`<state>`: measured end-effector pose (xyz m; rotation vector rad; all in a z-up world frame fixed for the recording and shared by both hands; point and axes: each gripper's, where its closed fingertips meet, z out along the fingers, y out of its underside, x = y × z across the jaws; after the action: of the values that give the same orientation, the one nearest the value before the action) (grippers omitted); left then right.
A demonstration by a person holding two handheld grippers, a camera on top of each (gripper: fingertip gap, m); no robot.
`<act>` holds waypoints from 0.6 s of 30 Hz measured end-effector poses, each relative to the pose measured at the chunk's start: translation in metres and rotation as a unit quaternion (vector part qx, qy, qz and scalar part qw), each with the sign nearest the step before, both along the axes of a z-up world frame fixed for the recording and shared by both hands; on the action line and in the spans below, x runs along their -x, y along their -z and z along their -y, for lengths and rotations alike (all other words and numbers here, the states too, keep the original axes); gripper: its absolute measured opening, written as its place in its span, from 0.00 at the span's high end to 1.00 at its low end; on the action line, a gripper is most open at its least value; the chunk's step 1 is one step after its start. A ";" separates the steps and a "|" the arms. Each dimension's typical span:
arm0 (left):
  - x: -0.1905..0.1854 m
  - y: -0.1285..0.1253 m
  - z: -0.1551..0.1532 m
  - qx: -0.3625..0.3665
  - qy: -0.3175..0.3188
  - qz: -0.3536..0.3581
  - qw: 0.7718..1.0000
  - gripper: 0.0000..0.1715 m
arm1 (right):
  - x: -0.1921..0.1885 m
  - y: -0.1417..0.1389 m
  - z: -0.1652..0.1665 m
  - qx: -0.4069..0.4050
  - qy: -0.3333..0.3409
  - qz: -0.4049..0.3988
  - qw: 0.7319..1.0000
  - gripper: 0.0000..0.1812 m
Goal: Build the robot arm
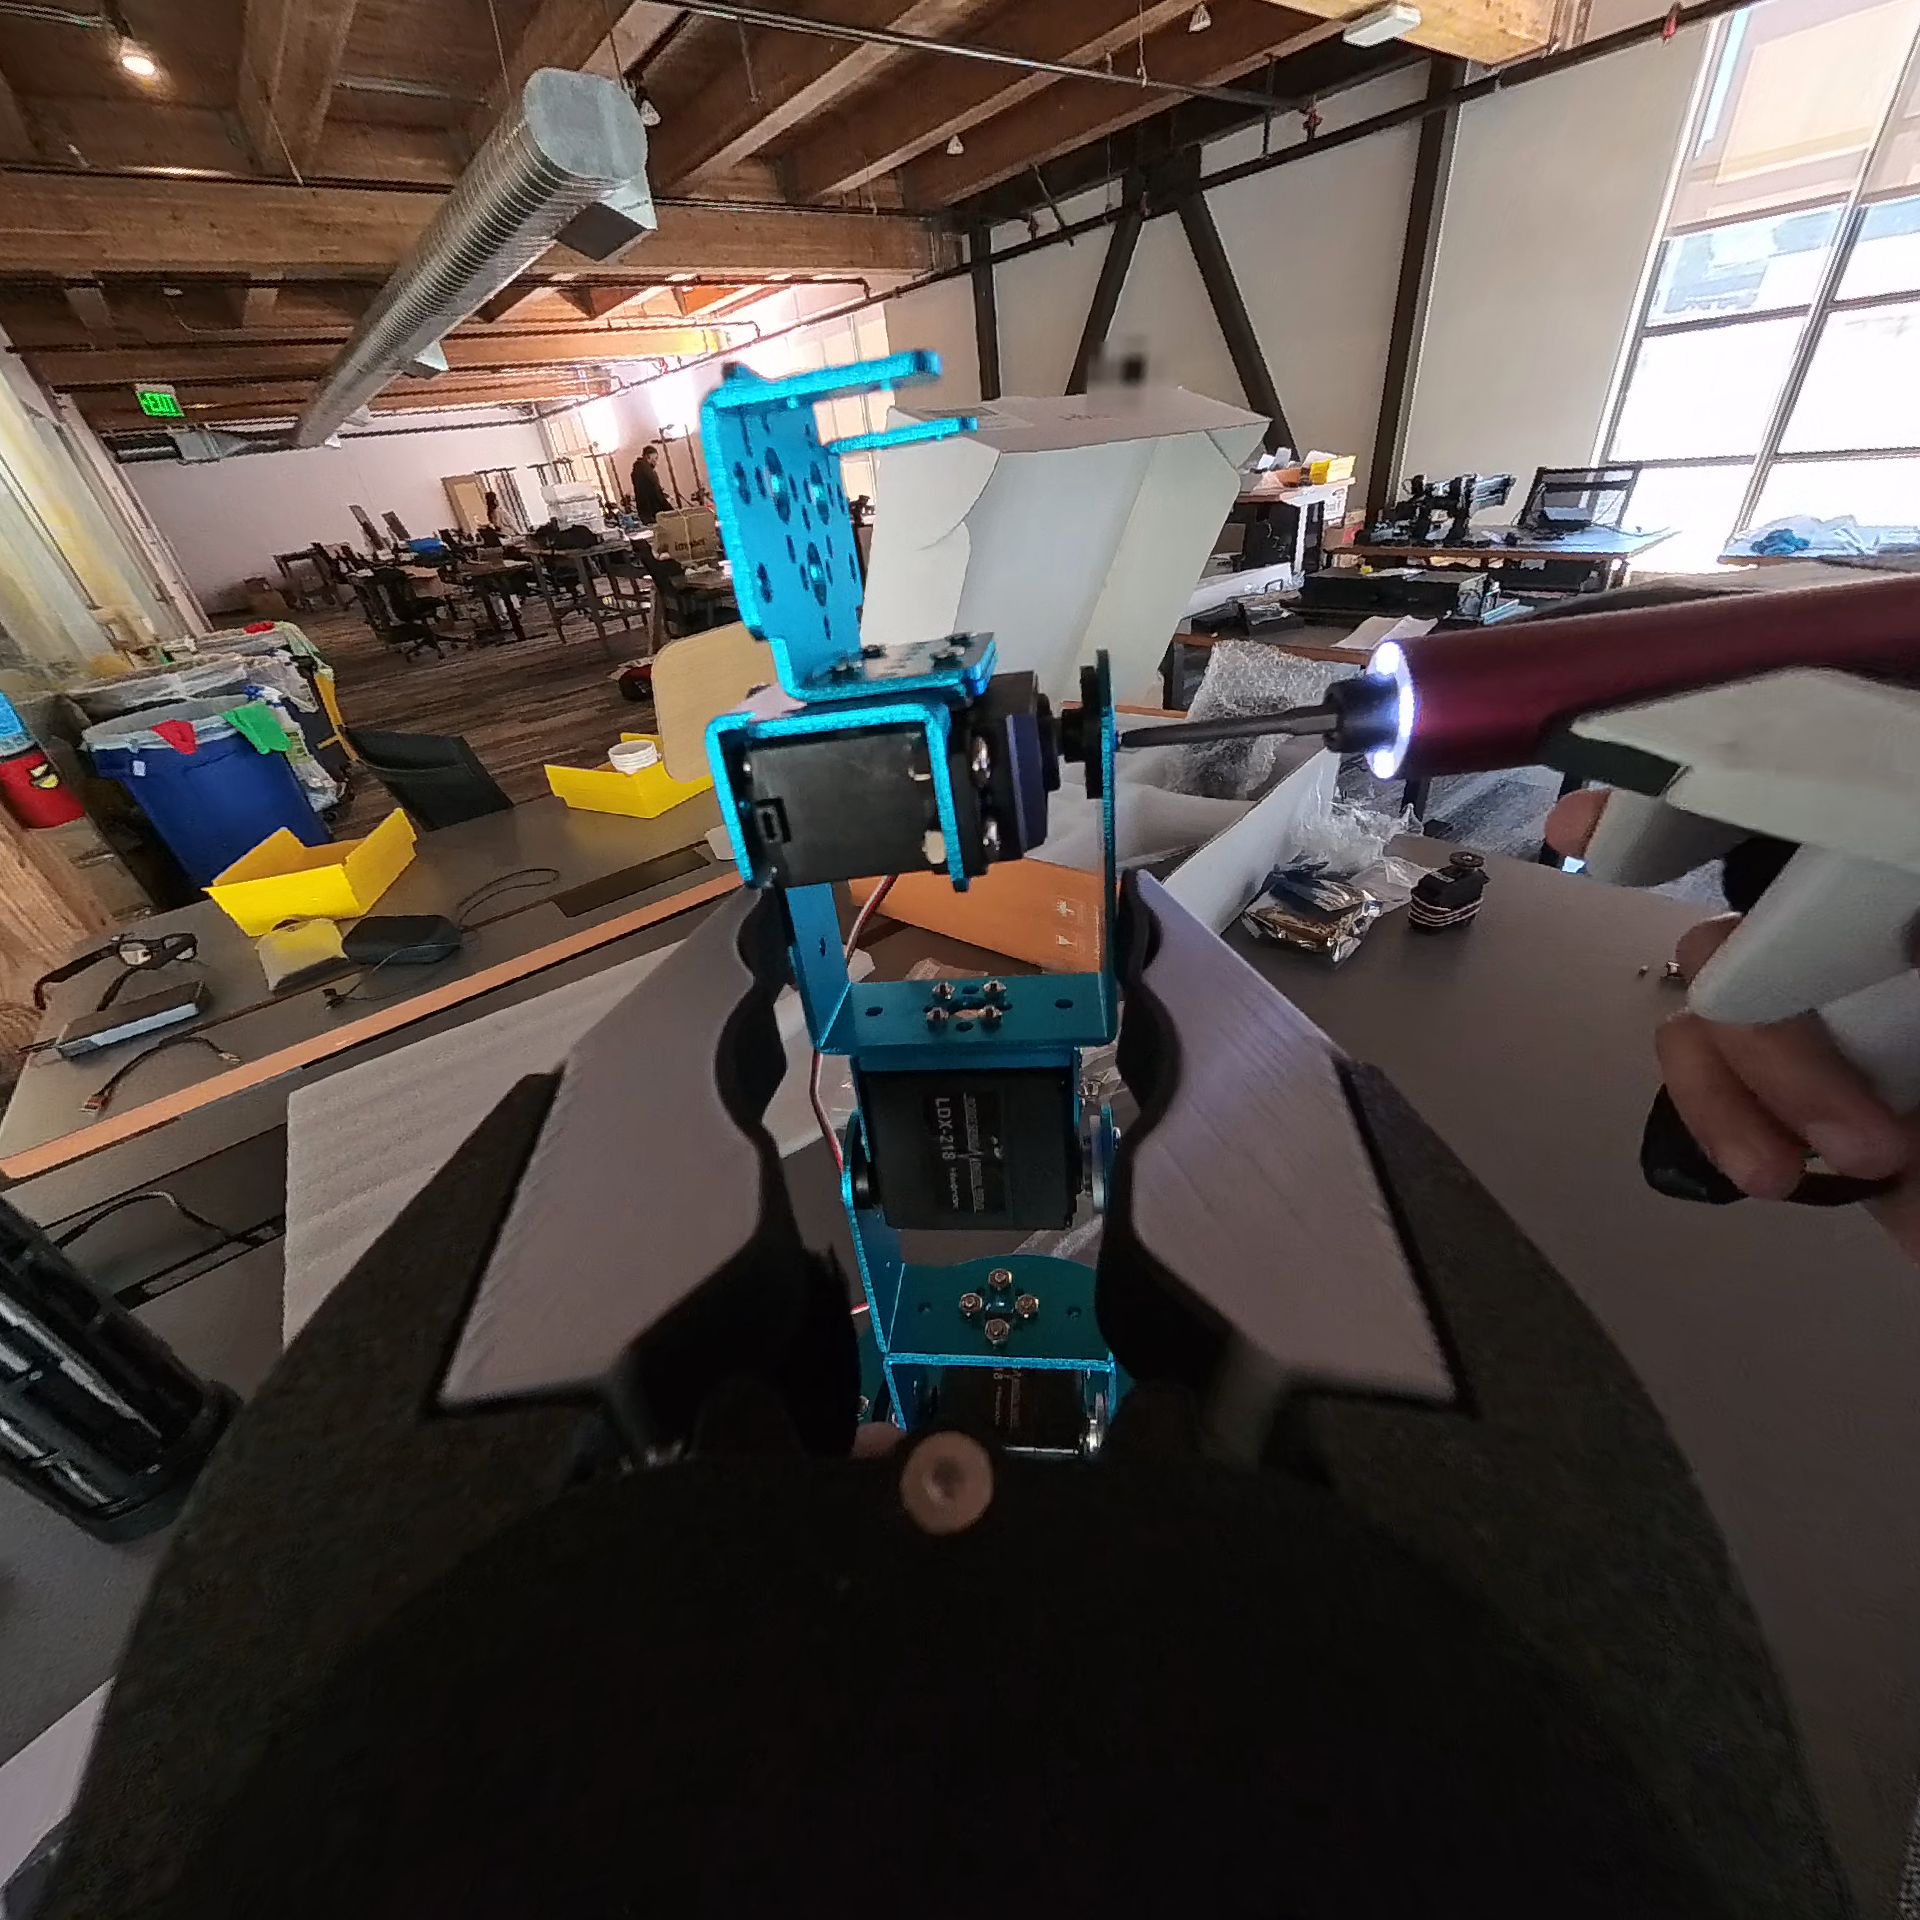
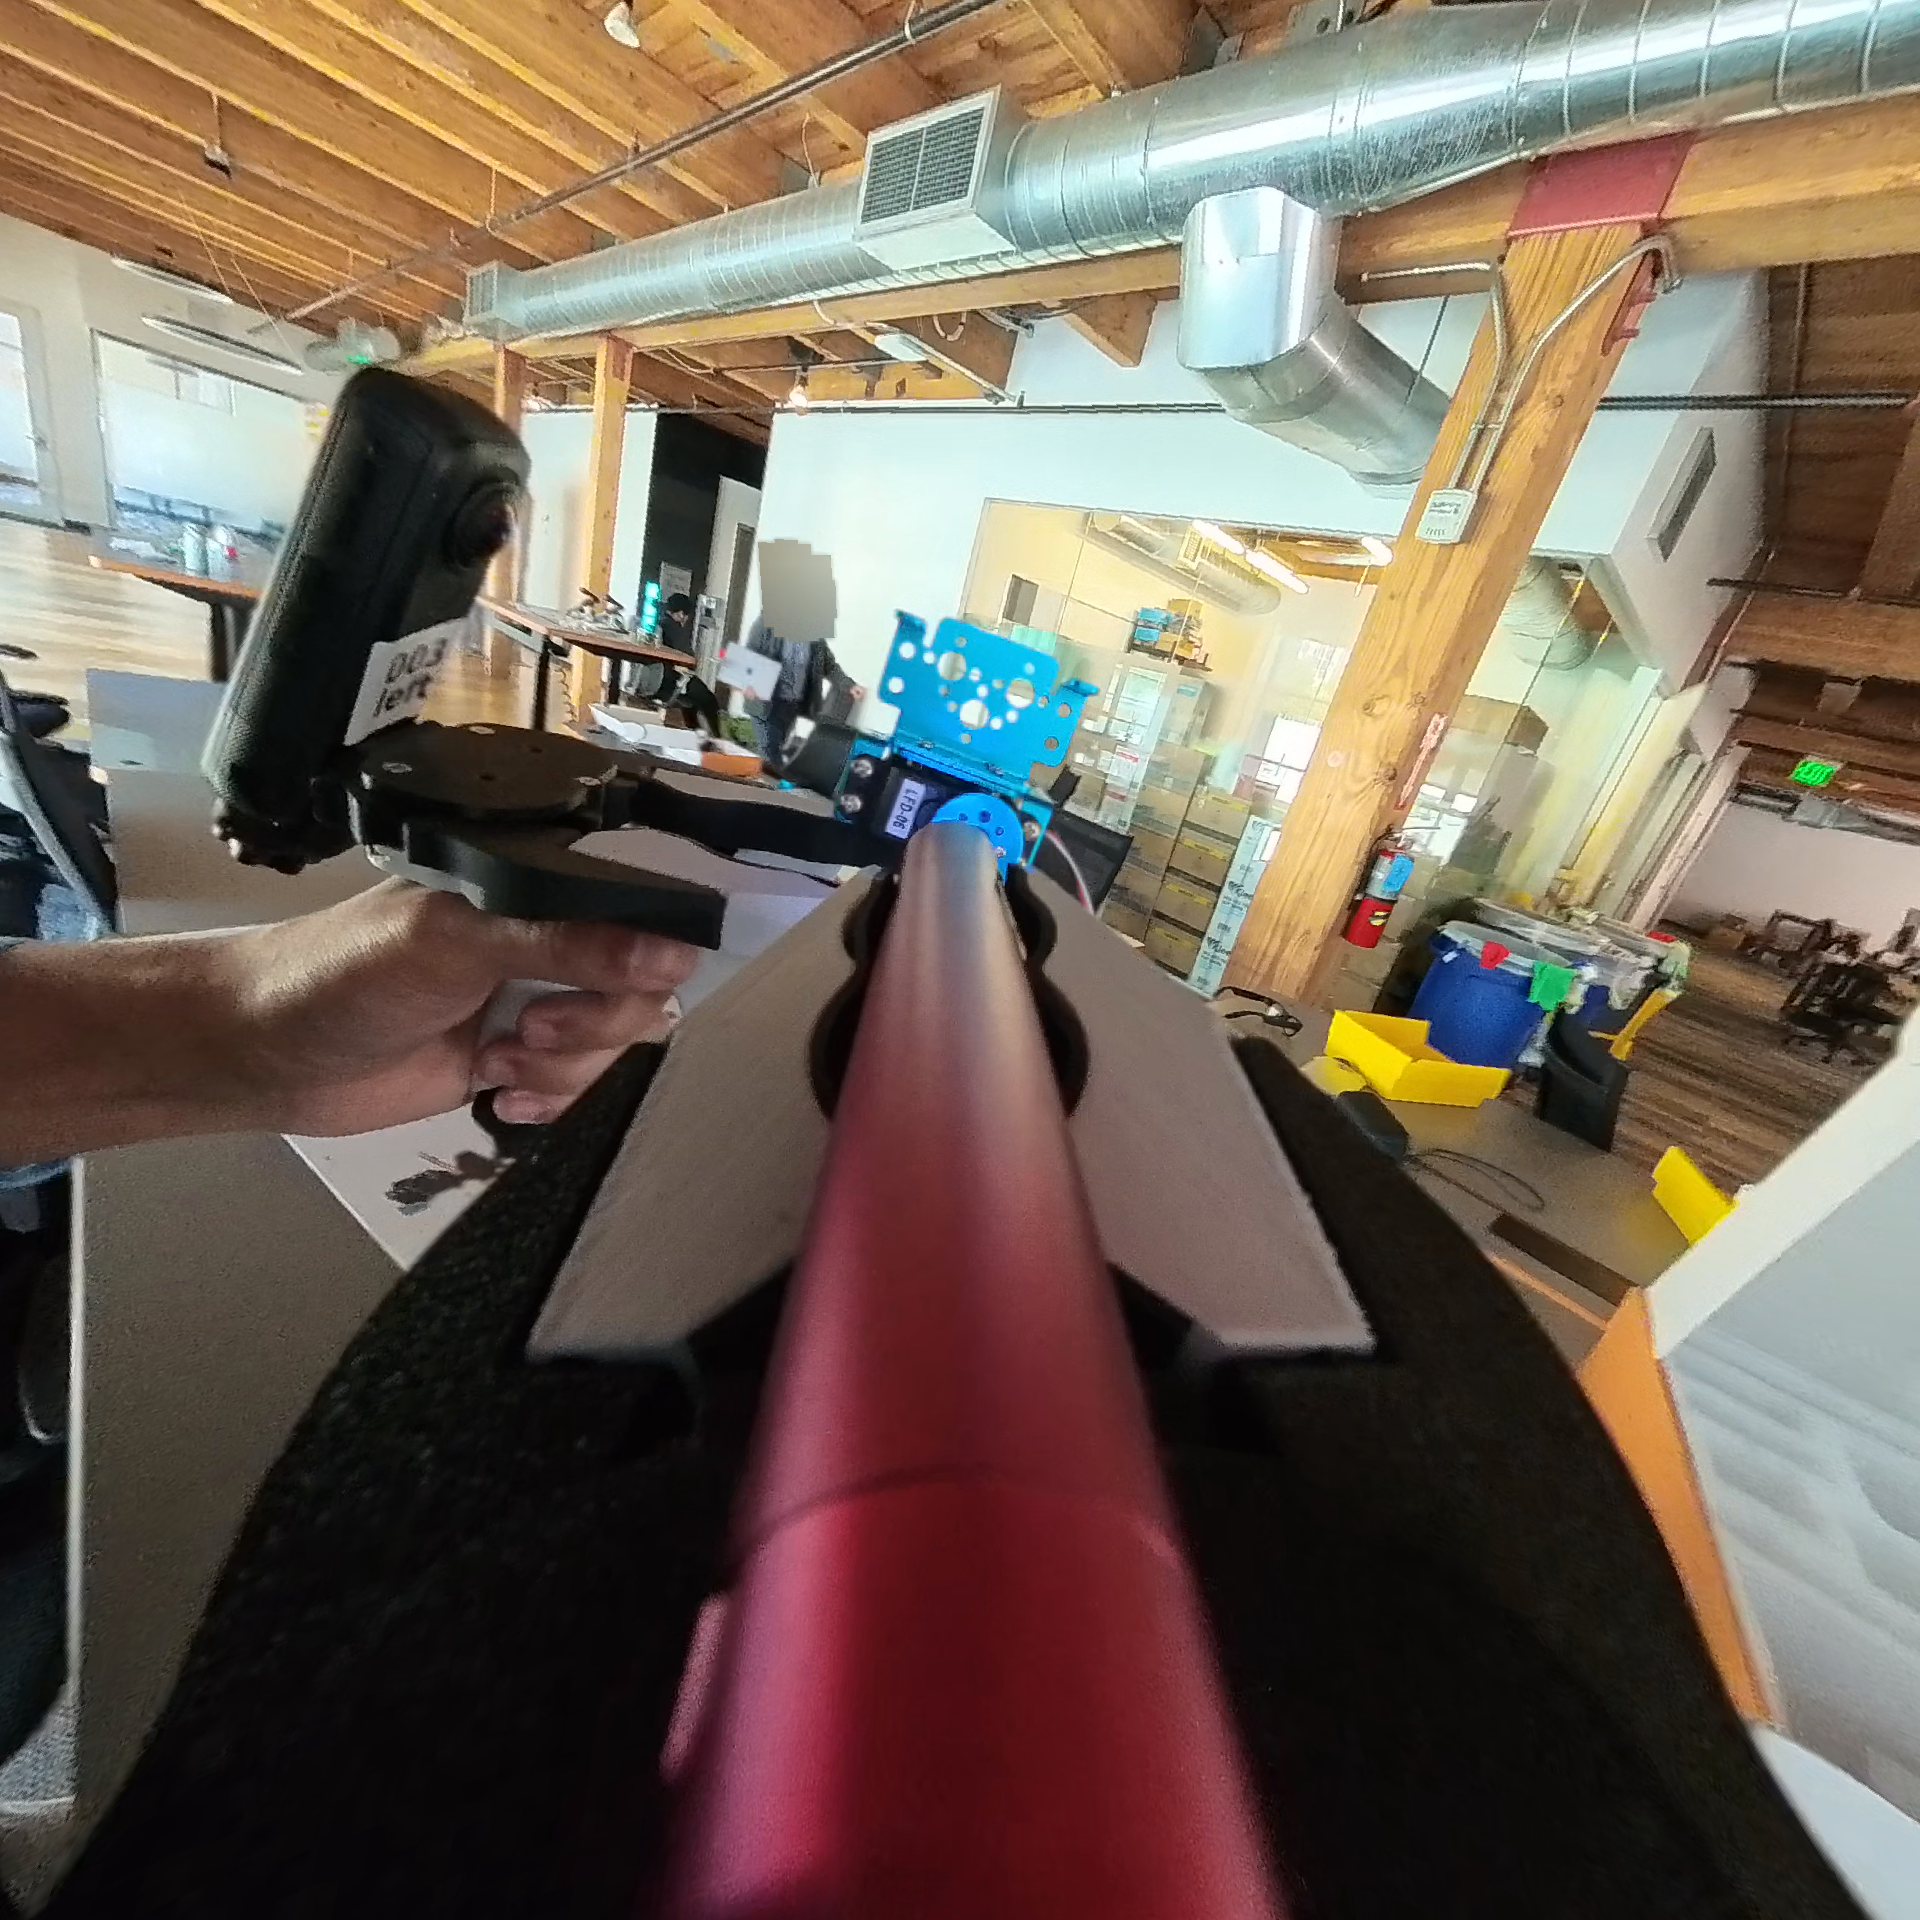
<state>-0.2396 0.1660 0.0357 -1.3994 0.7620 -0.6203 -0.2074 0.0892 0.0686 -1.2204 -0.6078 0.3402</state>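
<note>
The left gripper (image 1: 951, 1039) is clamped on a blue metal bracket assembly (image 1: 914, 831) with black motors, holding it upright above the grey table (image 1: 1507, 1091), apparently to steady it. The right gripper (image 2: 951, 935) is closed around a red powered screwdriver (image 2: 956, 1299), held level. Its lit tip (image 1: 1387, 712) faces the assembly's side, and the dark bit (image 1: 1226, 730) meets the blue side plate (image 1: 1103, 769) beside the upper motor (image 1: 862, 800). A white box (image 1: 1049, 540) stands behind.

Yellow trays (image 1: 312, 878) lie on the desk (image 1: 499, 894) beside a blue bin (image 1: 208, 790); a white box (image 1: 1049, 540) stands behind.
</note>
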 end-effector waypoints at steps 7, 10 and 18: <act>0.000 0.000 -0.001 0.001 -0.001 0.001 1.000 0.63 | 0.001 0.000 -0.001 0.006 0.005 0.000 1.000 0.88; 0.000 0.000 -0.001 0.001 0.000 0.003 1.000 0.63 | 0.001 0.000 -0.002 0.020 -0.002 -0.009 1.000 0.88; 0.000 0.001 -0.001 -0.013 -0.008 0.007 1.000 0.63 | 0.001 0.001 -0.001 0.067 0.002 -0.090 0.994 0.88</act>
<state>-0.2397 0.1670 0.0350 -1.3740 0.7451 -0.6056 -0.2089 0.0906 0.0673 -1.3033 -0.4322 0.4886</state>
